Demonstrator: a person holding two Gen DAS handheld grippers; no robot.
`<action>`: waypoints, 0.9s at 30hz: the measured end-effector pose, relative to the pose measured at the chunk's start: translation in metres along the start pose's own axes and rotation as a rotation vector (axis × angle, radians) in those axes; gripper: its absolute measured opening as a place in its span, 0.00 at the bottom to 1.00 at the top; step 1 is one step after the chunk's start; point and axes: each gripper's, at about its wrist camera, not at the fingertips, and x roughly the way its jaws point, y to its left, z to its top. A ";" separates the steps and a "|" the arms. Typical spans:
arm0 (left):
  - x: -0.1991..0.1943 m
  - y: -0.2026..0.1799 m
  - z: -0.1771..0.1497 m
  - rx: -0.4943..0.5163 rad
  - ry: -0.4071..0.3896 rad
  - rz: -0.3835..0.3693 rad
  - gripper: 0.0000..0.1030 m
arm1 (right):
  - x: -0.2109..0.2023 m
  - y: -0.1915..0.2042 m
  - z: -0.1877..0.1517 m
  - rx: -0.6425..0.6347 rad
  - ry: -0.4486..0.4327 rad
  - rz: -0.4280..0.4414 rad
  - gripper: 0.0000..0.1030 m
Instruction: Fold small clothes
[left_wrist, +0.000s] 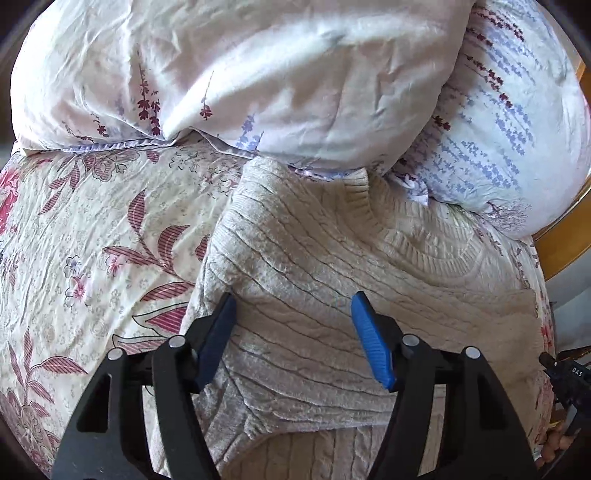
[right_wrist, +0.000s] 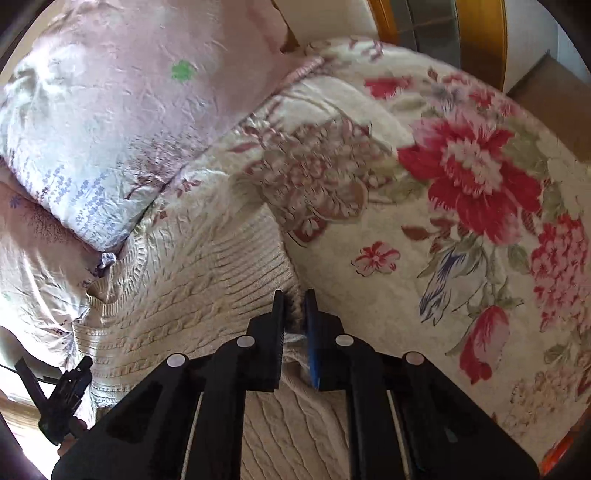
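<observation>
A cream cable-knit sweater (left_wrist: 314, 266) lies on a floral bedspread (left_wrist: 92, 240), its ribbed collar toward the pillows. My left gripper (left_wrist: 293, 306) is open, its blue-padded fingers spread just above the sweater's body, holding nothing. In the right wrist view the same sweater (right_wrist: 177, 295) spreads to the left and below. My right gripper (right_wrist: 295, 301) is shut on a fold at the sweater's right edge, with knit pinched between the fingers.
Two pale floral pillows (left_wrist: 258, 74) lie behind the sweater, also in the right wrist view (right_wrist: 110, 129). A wooden bed frame (left_wrist: 565, 240) runs along the right. The bedspread with large red flowers (right_wrist: 461, 184) stretches to the right. The other gripper shows at the edge (right_wrist: 62, 395).
</observation>
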 end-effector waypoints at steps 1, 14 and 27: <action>-0.007 0.002 -0.002 0.002 -0.015 -0.018 0.69 | -0.007 0.006 0.000 -0.031 -0.030 0.008 0.13; -0.079 0.024 -0.053 0.130 -0.061 -0.002 0.85 | 0.027 0.040 -0.023 -0.231 0.080 -0.005 0.56; -0.112 0.088 -0.116 0.055 0.047 0.020 0.86 | -0.035 -0.030 -0.075 -0.141 0.112 0.040 0.66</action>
